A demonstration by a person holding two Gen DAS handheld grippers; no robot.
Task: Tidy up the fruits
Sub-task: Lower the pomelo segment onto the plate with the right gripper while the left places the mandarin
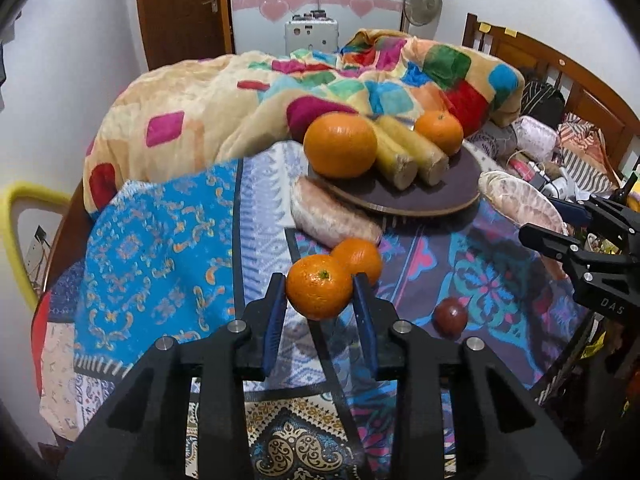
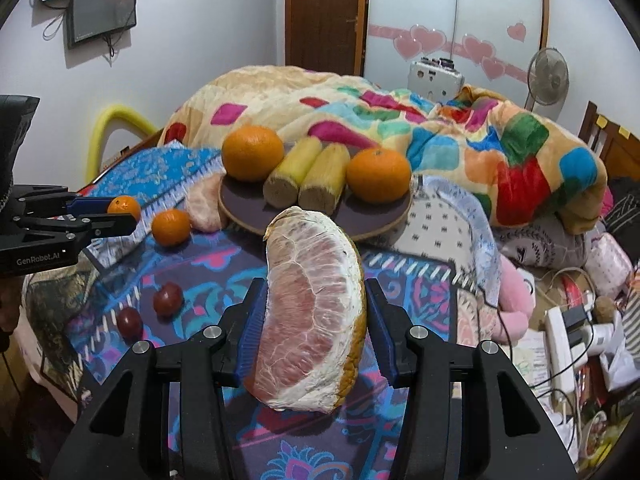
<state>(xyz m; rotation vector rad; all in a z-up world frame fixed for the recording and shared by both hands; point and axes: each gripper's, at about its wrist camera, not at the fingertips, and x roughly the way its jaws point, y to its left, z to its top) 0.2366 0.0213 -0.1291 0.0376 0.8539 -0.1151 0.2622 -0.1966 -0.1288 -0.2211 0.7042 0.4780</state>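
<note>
My left gripper (image 1: 320, 296) is shut on a small mandarin (image 1: 319, 287), held above the patterned bedsheet. A second mandarin (image 1: 357, 258) lies just behind it. My right gripper (image 2: 316, 332) is shut on a big pomelo wedge (image 2: 316, 320), held short of the round brown plate (image 2: 360, 216). The plate (image 1: 448, 196) carries two oranges (image 1: 340, 145) (image 2: 378, 176) and two corn cobs (image 1: 416, 152) (image 2: 324, 180). Another pomelo wedge (image 1: 330, 216) lies at the plate's left edge. Two dark red fruits (image 2: 168, 299) lie on the sheet; one shows in the left wrist view (image 1: 451, 316).
A crumpled colourful blanket (image 1: 280, 92) is heaped behind the plate. Bags, cables and a power strip (image 2: 564, 344) clutter the right side by the wooden headboard (image 1: 560, 76). A yellow chair frame (image 1: 24, 216) stands at the bed's left edge.
</note>
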